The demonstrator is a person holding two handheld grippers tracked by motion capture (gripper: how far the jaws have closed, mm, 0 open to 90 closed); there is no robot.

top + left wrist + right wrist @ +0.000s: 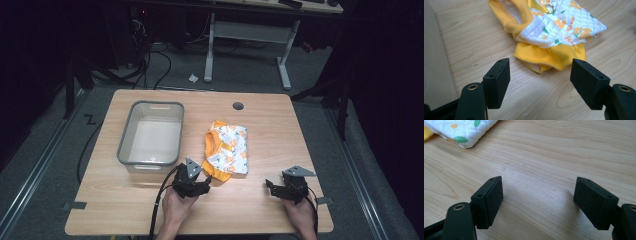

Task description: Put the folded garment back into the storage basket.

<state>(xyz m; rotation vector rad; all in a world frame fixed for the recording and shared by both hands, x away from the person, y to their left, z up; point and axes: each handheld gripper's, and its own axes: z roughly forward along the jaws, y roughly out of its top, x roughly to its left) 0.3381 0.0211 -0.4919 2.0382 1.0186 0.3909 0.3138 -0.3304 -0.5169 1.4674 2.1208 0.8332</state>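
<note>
Both grippers gape empty; your left gripper [540, 82] sits just short of the folded garment [554, 32], nearer than the right gripper [539, 202].

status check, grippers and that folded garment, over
Left gripper open, facing garment hem. Right gripper open over bare table. Bin beside garment, empty. Nothing between.

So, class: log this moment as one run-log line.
left gripper: open, near garment hem | right gripper: open, over bare table | bin: empty
</note>
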